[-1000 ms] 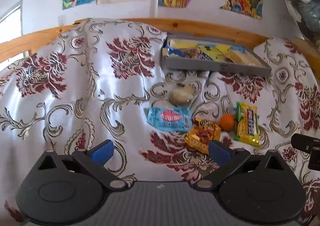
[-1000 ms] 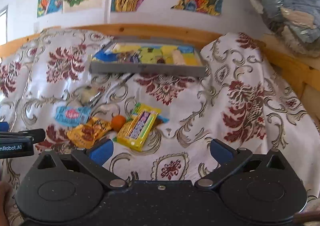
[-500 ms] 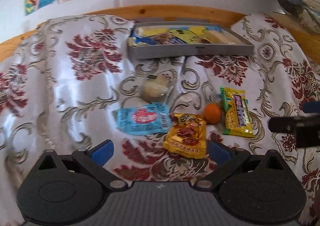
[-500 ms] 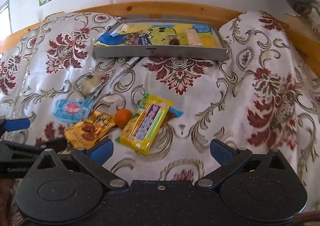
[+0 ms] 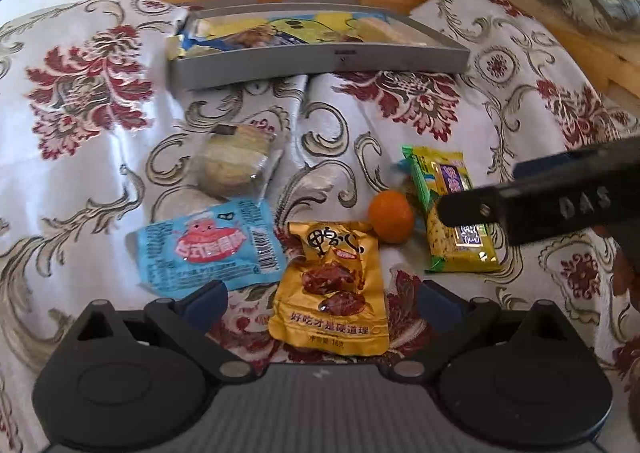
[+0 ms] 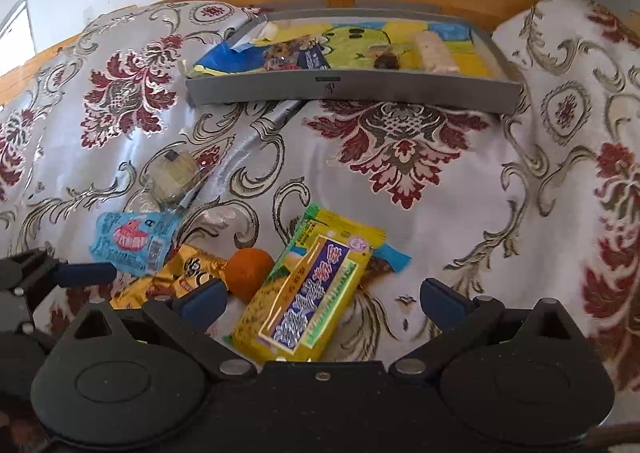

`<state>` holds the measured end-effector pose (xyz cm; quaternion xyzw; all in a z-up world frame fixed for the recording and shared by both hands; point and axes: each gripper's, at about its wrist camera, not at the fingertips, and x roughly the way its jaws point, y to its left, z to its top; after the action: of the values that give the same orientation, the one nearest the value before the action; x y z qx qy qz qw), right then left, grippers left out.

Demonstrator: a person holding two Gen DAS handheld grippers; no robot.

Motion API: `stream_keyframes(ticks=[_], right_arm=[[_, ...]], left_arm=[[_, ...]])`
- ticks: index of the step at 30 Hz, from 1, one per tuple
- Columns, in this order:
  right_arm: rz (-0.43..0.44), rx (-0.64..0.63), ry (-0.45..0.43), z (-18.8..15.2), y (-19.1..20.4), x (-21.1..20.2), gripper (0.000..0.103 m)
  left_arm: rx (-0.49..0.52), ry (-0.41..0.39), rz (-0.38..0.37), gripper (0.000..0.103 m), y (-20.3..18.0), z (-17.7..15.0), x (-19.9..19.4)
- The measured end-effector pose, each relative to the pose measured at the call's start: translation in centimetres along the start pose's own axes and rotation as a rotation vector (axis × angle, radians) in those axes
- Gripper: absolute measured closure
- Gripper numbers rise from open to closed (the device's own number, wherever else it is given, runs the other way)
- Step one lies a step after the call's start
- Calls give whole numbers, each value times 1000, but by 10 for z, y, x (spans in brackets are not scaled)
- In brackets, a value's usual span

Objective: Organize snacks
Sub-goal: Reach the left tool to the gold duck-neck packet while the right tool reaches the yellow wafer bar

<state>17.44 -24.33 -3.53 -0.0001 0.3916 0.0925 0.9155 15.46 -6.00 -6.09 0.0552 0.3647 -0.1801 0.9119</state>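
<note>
The right gripper (image 6: 322,301) is spread wide and empty, with the yellow pack (image 6: 310,289) between its fingers, long axis running ahead and slightly right. The left gripper (image 5: 324,299), also spread, straddles the gold pouch (image 5: 332,289). The tray (image 6: 360,87) lies well ahead.

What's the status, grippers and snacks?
Left hand-held gripper open over the gold pouch. Right hand-held gripper open over the yellow bar pack. Five snacks loose on the cloth, grey tray beyond. Orange touching both packs.
</note>
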Motion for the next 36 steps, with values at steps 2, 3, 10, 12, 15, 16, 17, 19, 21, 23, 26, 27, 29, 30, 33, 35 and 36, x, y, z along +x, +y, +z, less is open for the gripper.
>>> stream_keyframes(ticks=[2, 3, 10, 12, 15, 16, 17, 19, 21, 23, 26, 27, 29, 30, 33, 35, 36], right_arm=[[15, 34, 19, 1, -1, 7, 1], [23, 53, 31, 1, -1, 11, 1], [-10, 84, 66, -5, 3, 25, 1], [-25, 77, 72, -6, 5, 28, 1], [-44, 47, 72, -9, 9, 28, 2], [-54, 44, 72, -9, 10, 28, 2], [-65, 45, 72, -11, 10, 27, 4], [-69, 47, 74, -12, 10, 25, 5], [-80, 51, 70, -14, 10, 23, 9], [-90, 49, 68, -15, 13, 21, 12], [-109, 26, 61, -17, 17, 19, 20], [-116, 19, 60, -17, 18, 19, 23], [-125, 10, 58, -18, 18, 19, 24], [-127, 10, 57, -18, 19, 19, 25], [-134, -2, 53, -18, 21, 19, 26], [-142, -14, 51, -19, 23, 20, 25], [-146, -20, 50, -19, 23, 20, 23]], left_arm=[[7, 12, 0, 1, -1, 0, 5], [2, 18, 2, 1, -1, 1, 7], [-46, 9, 10, 3, 5, 0, 9], [-40, 6, 34, 3, 3, -1, 8], [-4, -1, 52, 5, -2, -2, 7], [9, -4, 53, 8, -3, -2, 6], [16, -7, 55, 10, -4, -2, 5], [18, -12, 40, 16, -5, -3, 4], [17, -22, 32, 20, -5, -4, 3], [28, -29, 40, 26, -8, -6, 2], [40, -35, 44, 37, -9, -7, 1], [43, -34, 35, 39, -9, -7, 1], [54, -35, 38, 39, -11, -7, 1], [61, -36, 41, 39, -12, -8, 1], [76, -29, 42, 38, -14, -8, 2], [90, -24, 49, 35, -15, -8, 5], [94, -24, 51, 34, -15, -8, 6]])
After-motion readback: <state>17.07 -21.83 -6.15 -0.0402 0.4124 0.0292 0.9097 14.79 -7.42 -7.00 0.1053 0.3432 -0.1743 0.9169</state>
